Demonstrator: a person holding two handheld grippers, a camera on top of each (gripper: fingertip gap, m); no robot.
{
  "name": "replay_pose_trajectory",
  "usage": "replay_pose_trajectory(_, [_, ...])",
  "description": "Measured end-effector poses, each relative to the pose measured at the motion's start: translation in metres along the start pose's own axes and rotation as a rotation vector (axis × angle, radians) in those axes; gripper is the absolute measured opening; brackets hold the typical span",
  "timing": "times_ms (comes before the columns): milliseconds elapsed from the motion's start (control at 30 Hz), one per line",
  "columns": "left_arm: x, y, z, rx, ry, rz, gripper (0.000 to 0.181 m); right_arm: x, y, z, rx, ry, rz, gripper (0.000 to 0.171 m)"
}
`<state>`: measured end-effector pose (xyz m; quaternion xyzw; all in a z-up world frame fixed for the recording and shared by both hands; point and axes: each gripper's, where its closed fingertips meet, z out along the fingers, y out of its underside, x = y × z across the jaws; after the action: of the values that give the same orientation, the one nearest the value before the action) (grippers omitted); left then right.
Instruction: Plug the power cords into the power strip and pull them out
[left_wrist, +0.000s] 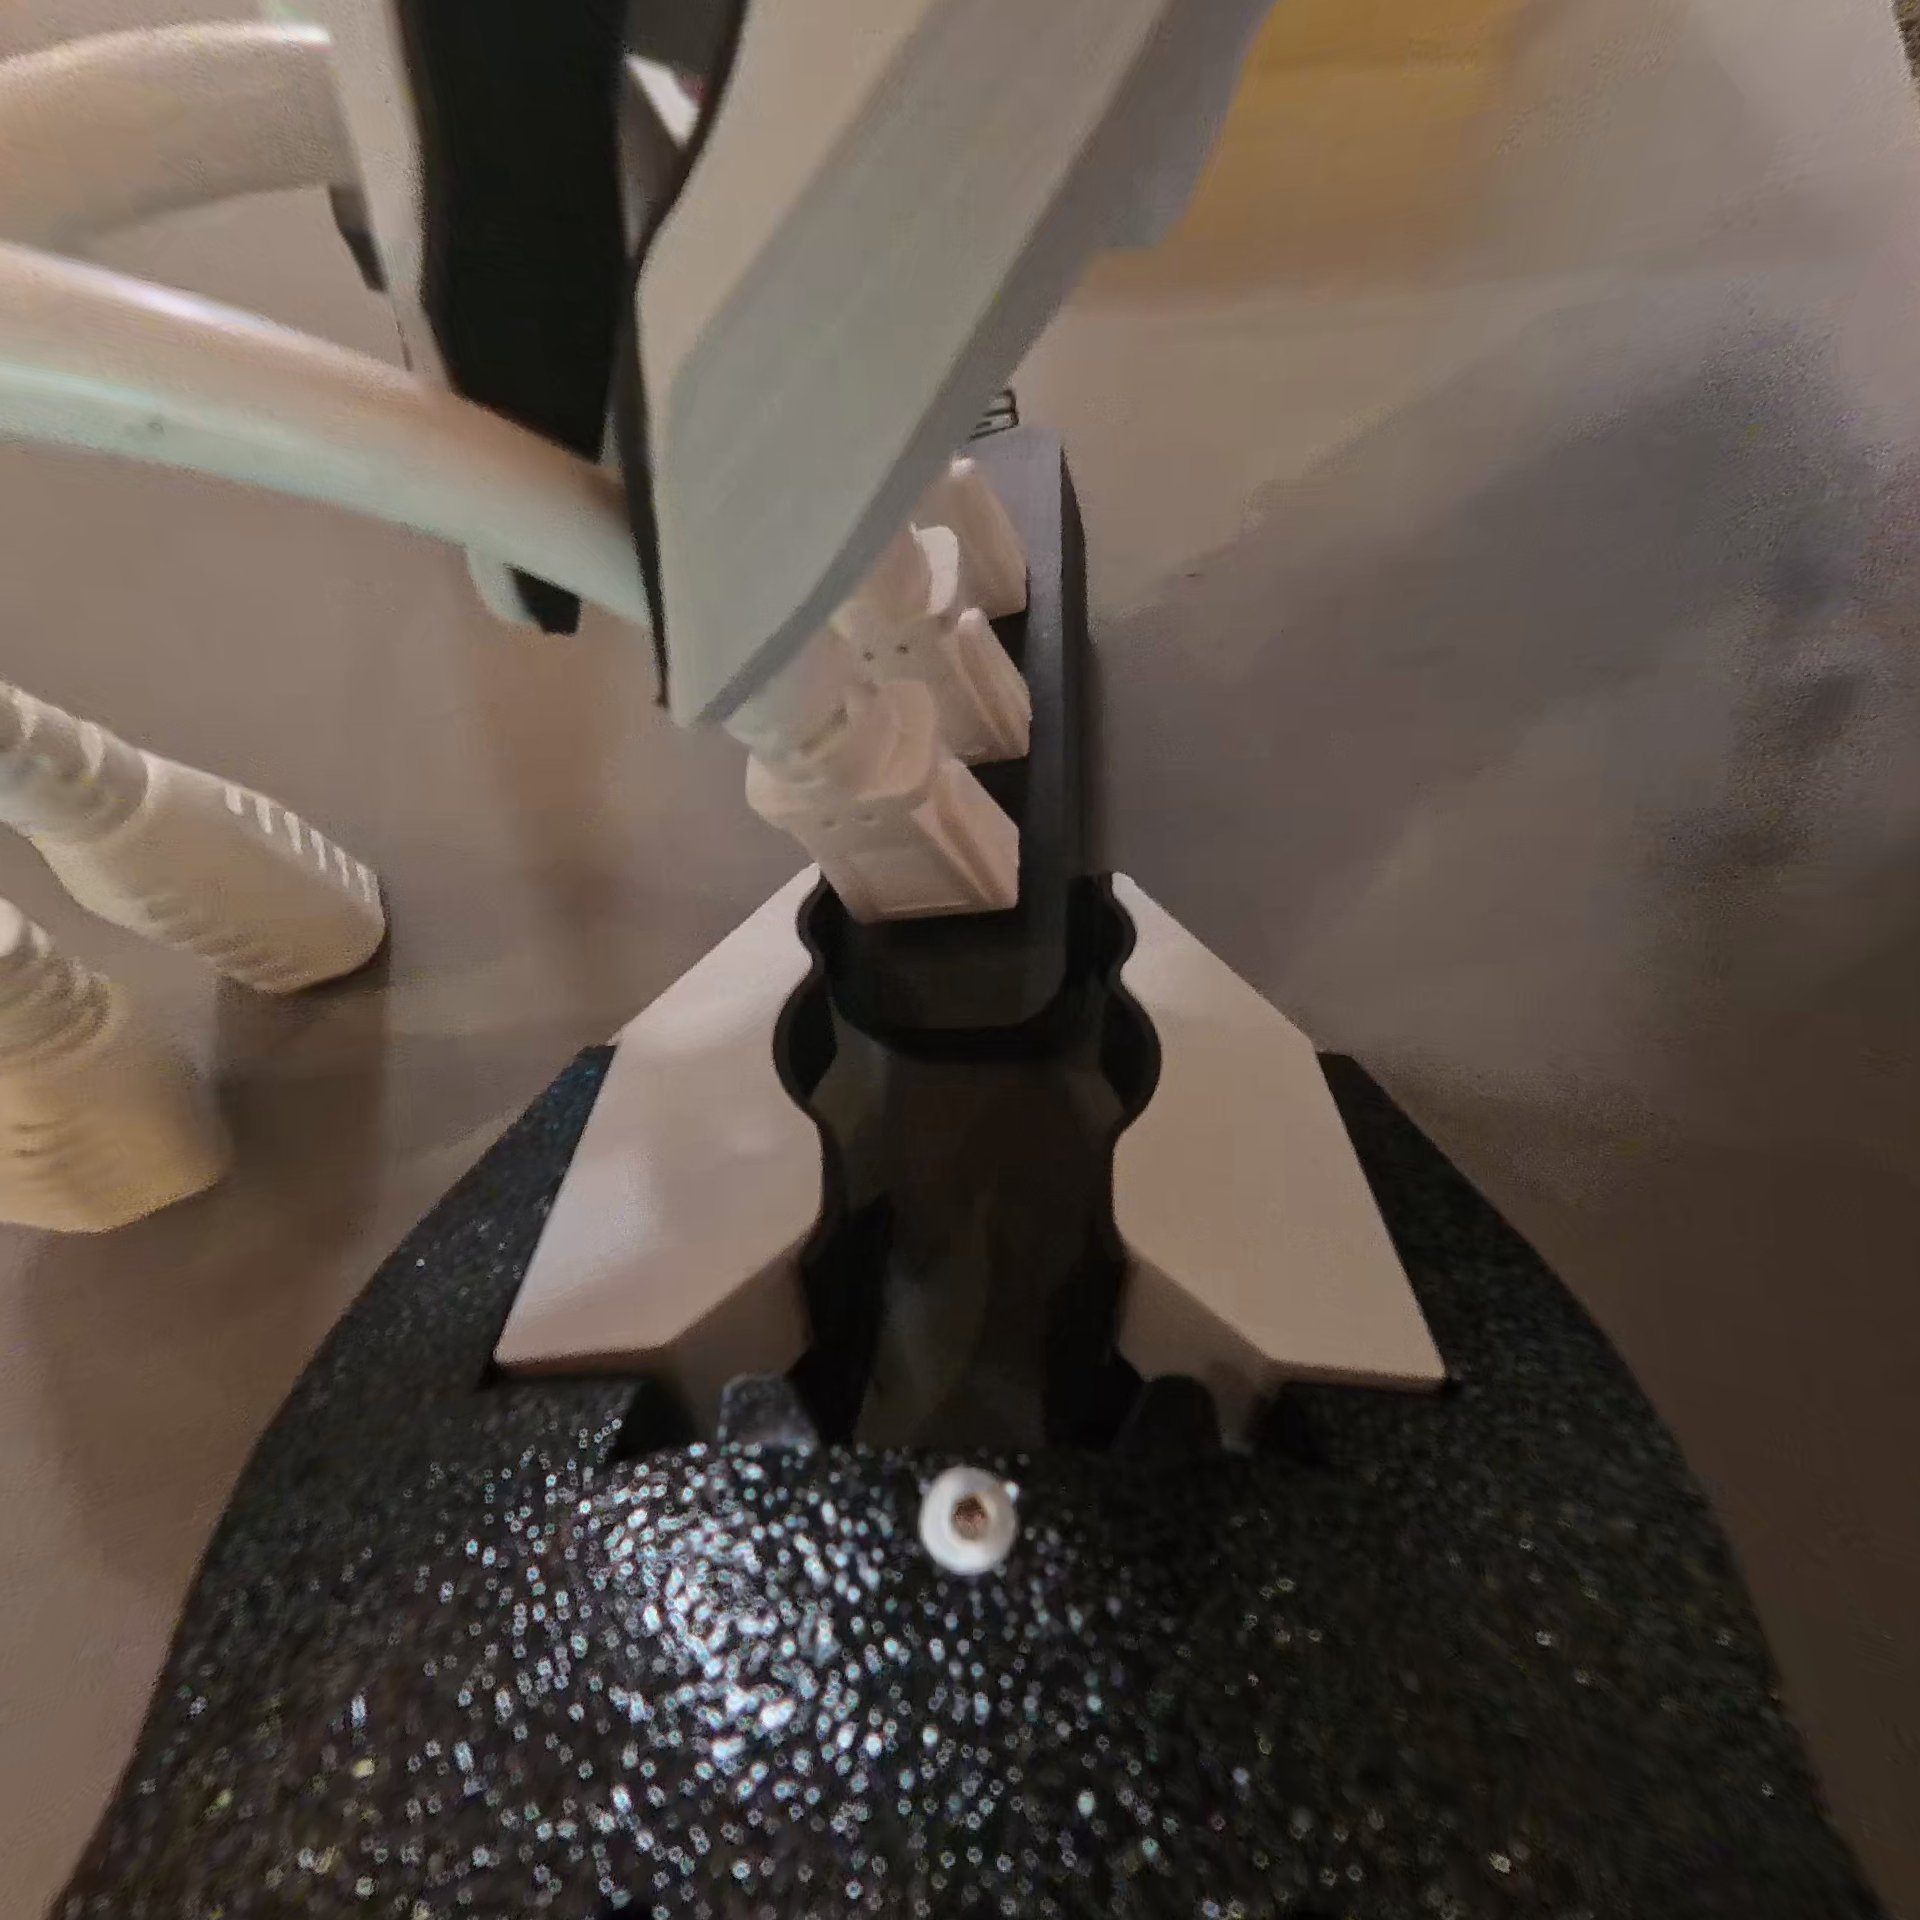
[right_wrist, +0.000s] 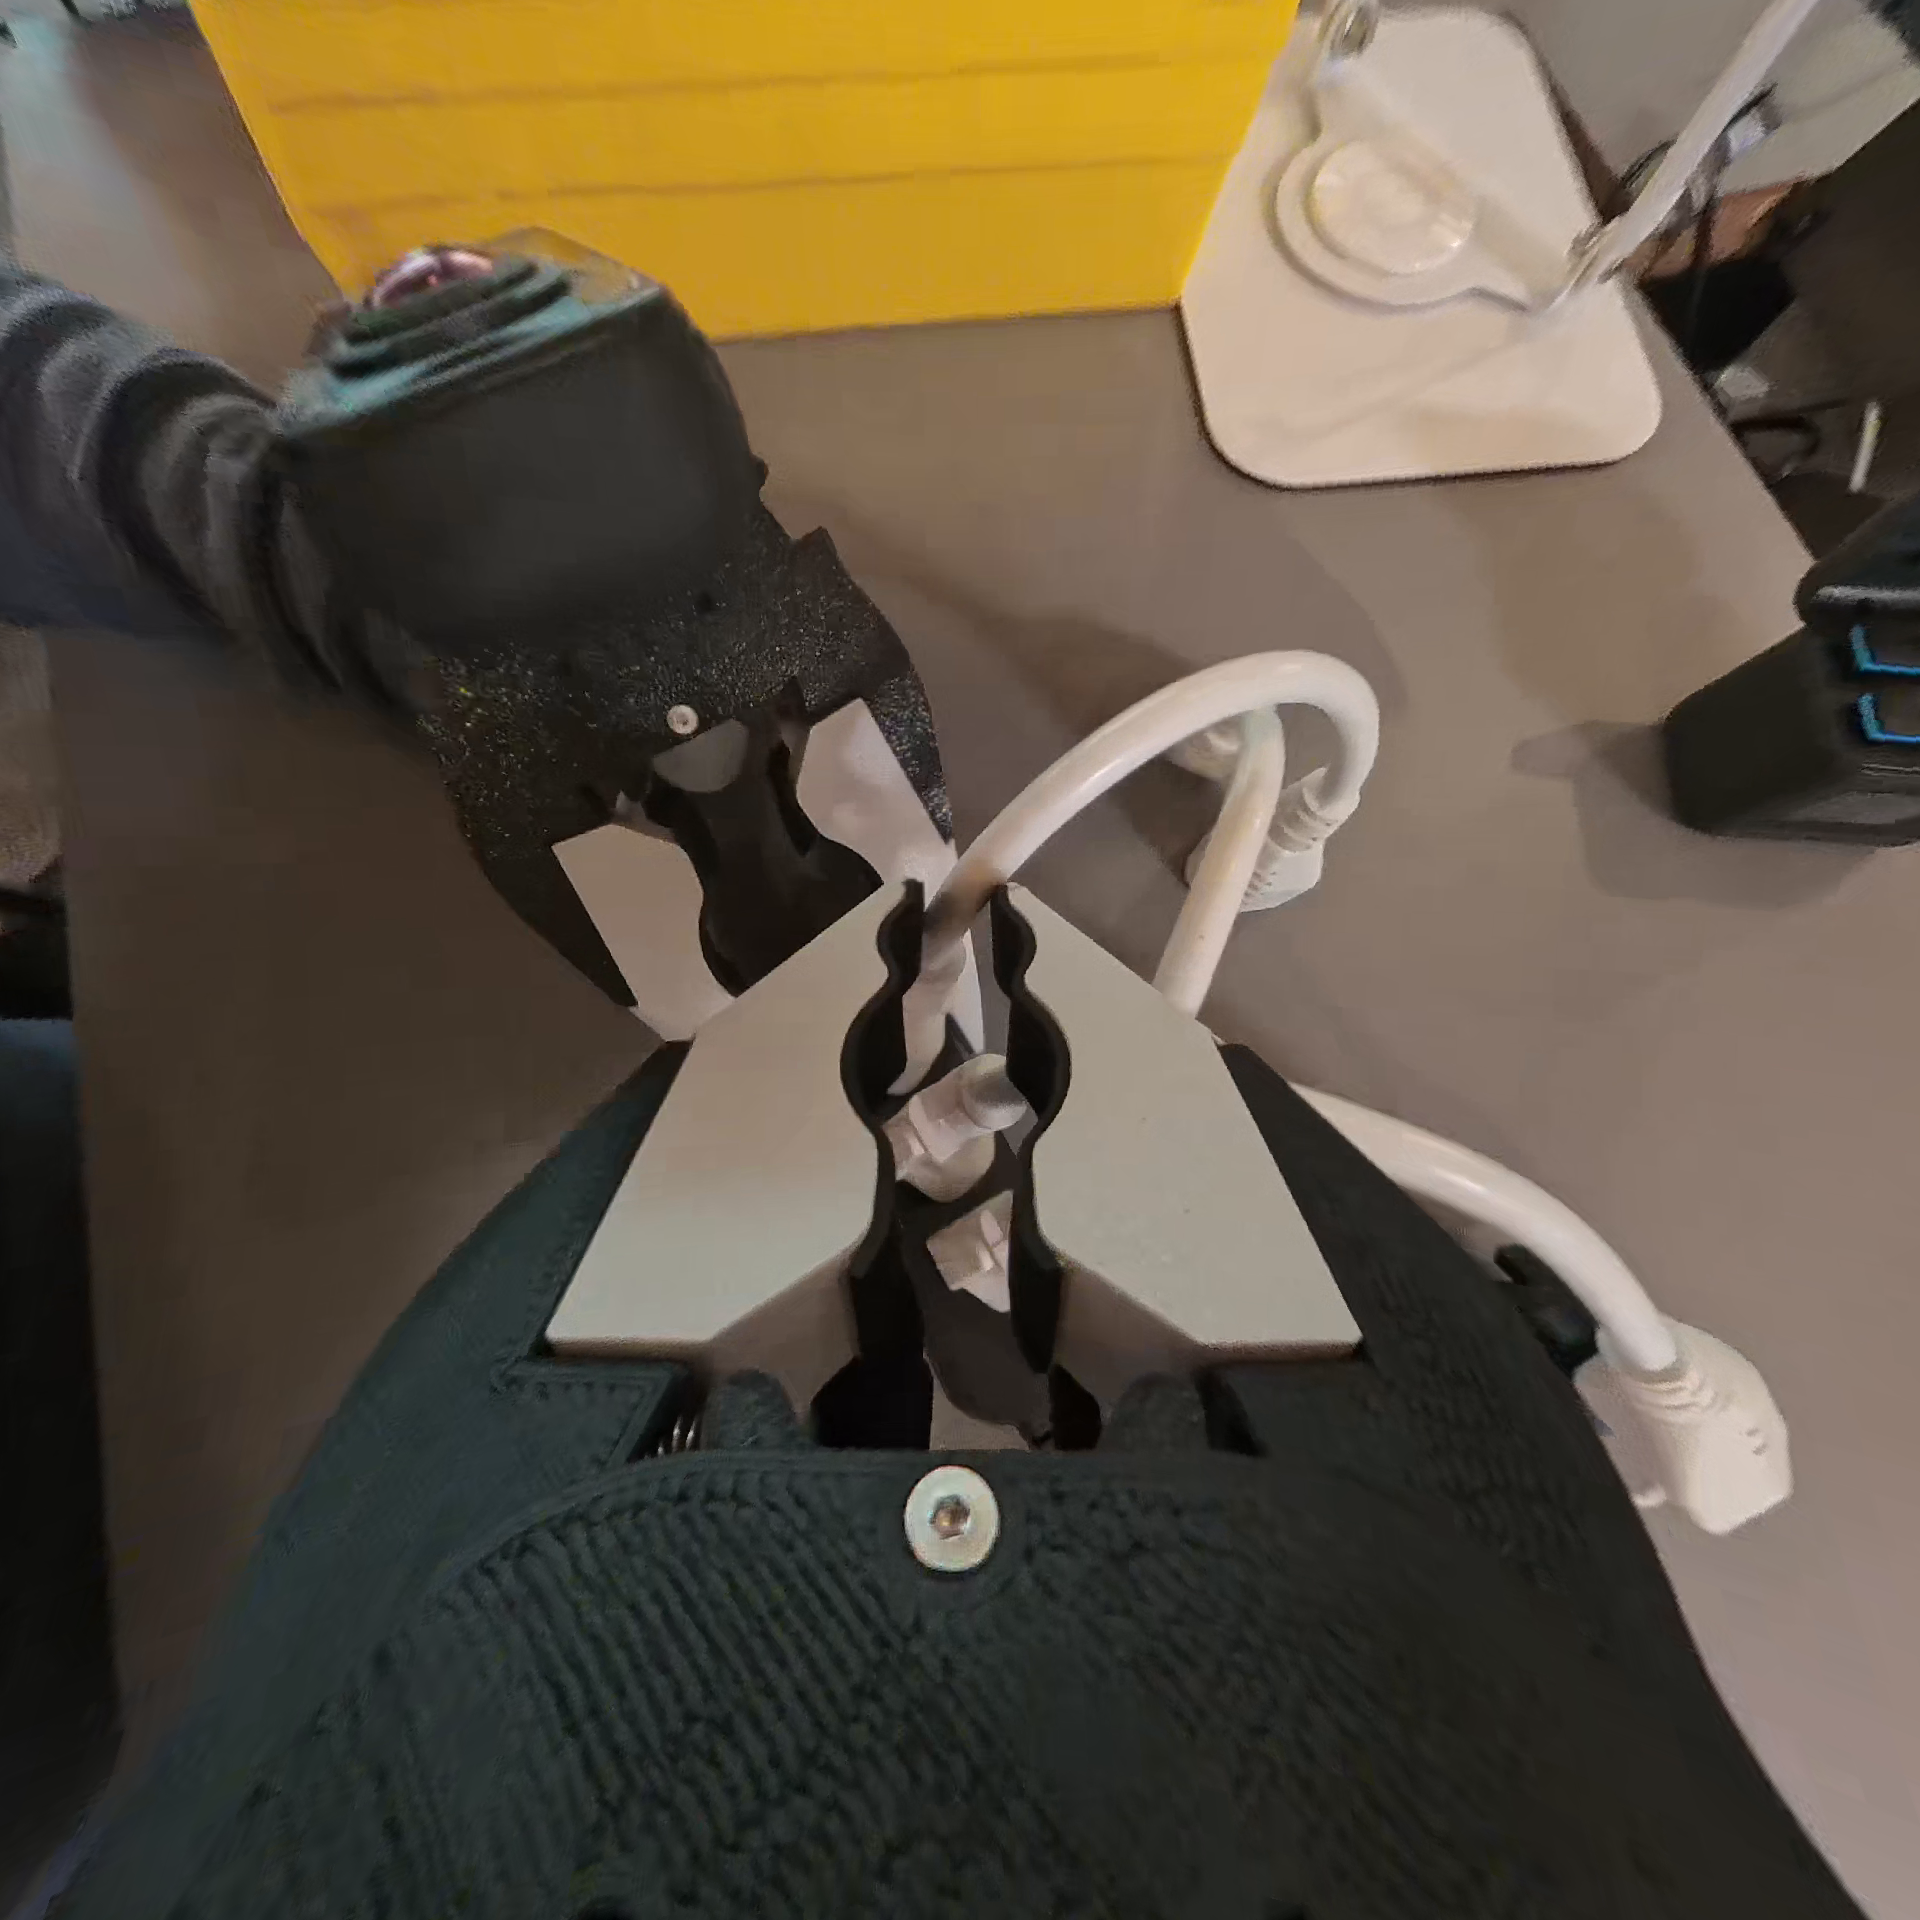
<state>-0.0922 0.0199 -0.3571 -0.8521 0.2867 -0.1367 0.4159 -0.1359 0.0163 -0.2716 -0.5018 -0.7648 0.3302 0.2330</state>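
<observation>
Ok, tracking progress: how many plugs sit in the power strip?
3 on the power strip: near plug, middle plug, far plug. The right hand-held gripper may hide more.

power strip (left_wrist: 1049, 727) mostly hidden behind the right gripper (left_wrist: 831, 447), white cords (left_wrist: 208, 416) cut off at left edge, background blurred

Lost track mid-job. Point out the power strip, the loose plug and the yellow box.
power strip (left_wrist: 1049, 665), left wrist view, black edge.
loose plug (right_wrist: 1704, 1423), right wrist view, white body.
yellow box (right_wrist: 748, 156), right wrist view, front face.
</observation>
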Motion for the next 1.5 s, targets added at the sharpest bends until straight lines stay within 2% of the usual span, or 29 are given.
replay_pose_trajectory(333, [0.008, -0.037, -0.014, 0.247, -0.003, 0.080, 0.045, -0.004, -0.001, -0.054, 0.498, 0.127, 0.119, 0.008])
replay_pose_trajectory(467, [0.013, -0.041, -0.014, 0.276, -0.021, 0.141, 0.045, -0.010, 0.001, -0.063, 0.626, 0.162, 0.080, 0.008])
replay_pose_trajectory(600, [0.017, -0.034, -0.006, 0.208, -0.113, 0.264, 0.047, -0.018, 0.007, -0.058, 0.686, 0.187, 0.067, 0.007])
replay_pose_trajectory(667, [0.017, -0.029, 0.004, 0.146, -0.158, 0.299, 0.062, -0.020, 0.012, -0.049, 0.651, 0.204, 0.046, 0.007])
replay_pose_trajectory(833, [0.021, -0.033, 0.008, 0.139, -0.111, 0.177, 0.086, -0.019, 0.013, -0.042, 0.650, 0.240, 0.046, 0.007])
replay_pose_trajectory(933, [0.019, -0.034, 0.007, 0.142, -0.099, 0.125, 0.091, -0.016, 0.011, -0.042, 0.670, 0.255, 0.079, 0.007])
replay_pose_trajectory(1133, [0.020, -0.031, 0.006, 0.133, -0.030, -0.006, 0.082, -0.011, 0.007, -0.046, 0.719, 0.280, 0.137, 0.007])
replay_pose_trajectory(1267, [0.033, -0.025, 0.010, 0.084, 0.164, -0.179, 0.079, -0.016, 0.003, -0.045, 0.746, 0.250, 0.150, 0.007])
replay_pose_trajectory(1367, [0.045, -0.026, 0.006, 0.093, 0.291, -0.231, 0.064, -0.016, 0.002, -0.046, 0.751, 0.263, 0.142, 0.007])
replay_pose_trajectory(1500, [0.040, -0.025, 0.006, 0.097, 0.219, -0.200, 0.046, -0.014, 0.004, -0.047, 0.755, 0.277, 0.144, 0.007])
